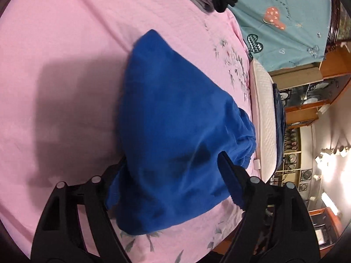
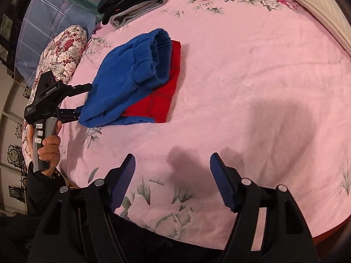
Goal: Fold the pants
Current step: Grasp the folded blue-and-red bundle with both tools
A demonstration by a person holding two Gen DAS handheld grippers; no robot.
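Note:
The blue and red pants (image 2: pixel 136 79) lie folded into a thick bundle on the pink bed sheet (image 2: pixel 252 76), the elastic waistband on top and a red panel showing underneath. In the left wrist view the pants (image 1: pixel 175 120) fill the middle as a blue mound. My left gripper (image 1: pixel 173 168) stands wide apart around the near end of the bundle; one finger is hidden under the cloth. It also shows in the right wrist view (image 2: pixel 82 100), at the bundle's left end. My right gripper (image 2: pixel 172 171) is open and empty above the bare sheet, well in front of the pants.
A stack of folded dark and grey clothes (image 2: pixel 133 0) lies at the far side of the bed. A floral pillow (image 2: pixel 61 54) and a teal quilt (image 1: pixel 285 22) lie beyond. The white mattress edge (image 1: pixel 263 114) runs close to the pants.

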